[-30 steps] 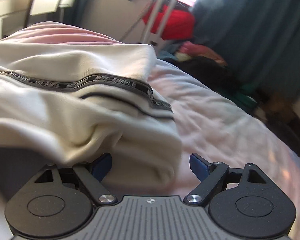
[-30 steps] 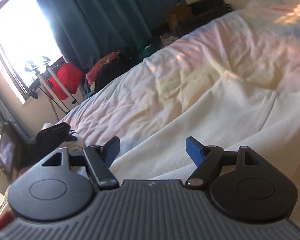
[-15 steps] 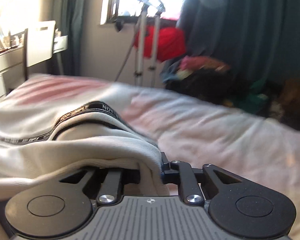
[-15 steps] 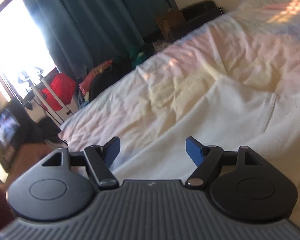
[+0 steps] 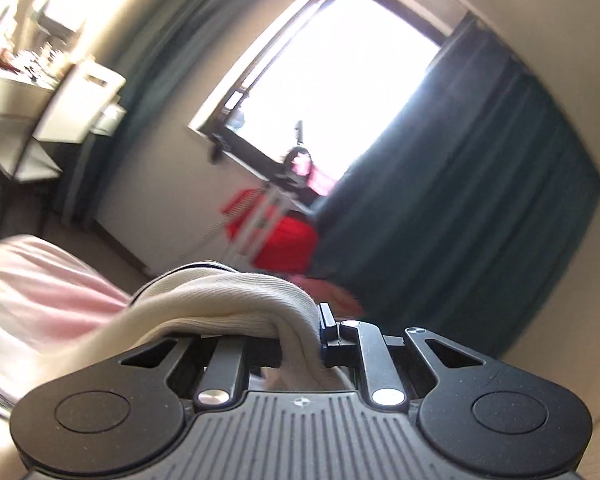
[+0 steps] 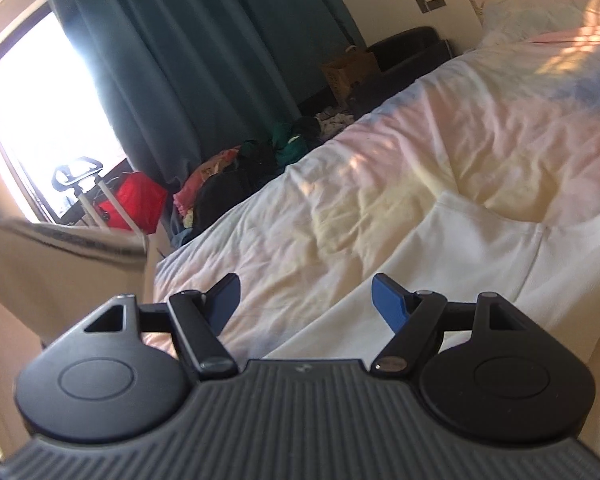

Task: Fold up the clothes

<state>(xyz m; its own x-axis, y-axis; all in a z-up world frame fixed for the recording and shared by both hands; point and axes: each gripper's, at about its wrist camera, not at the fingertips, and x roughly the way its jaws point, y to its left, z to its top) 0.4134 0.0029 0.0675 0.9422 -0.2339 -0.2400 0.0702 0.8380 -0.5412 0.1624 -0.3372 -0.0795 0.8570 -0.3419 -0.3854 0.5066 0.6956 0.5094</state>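
Across the bed (image 6: 380,168), which fills the right wrist view with its rumpled pink and pale cover, the cream garment (image 6: 480,272) lies spread on the near right side, most of it flat on the cover. A second earlier the same garment lay bunched on the bed in front of the left tongs; now one end of it hangs in the air at the left edge of that view, its dark printed band showing. That lifted edge is bundled over the left tongs (image 5: 318,336), which a second ago stood wide apart around the fabric and are now closed tight on a thick fold of it, with the window and dark curtain behind where bedding was. The right tongs (image 6: 304,304) are unchanged: spread wide, nothing between them, poised just above the garment's near part. My reading is that the fold has begun, one end raised to carry over.
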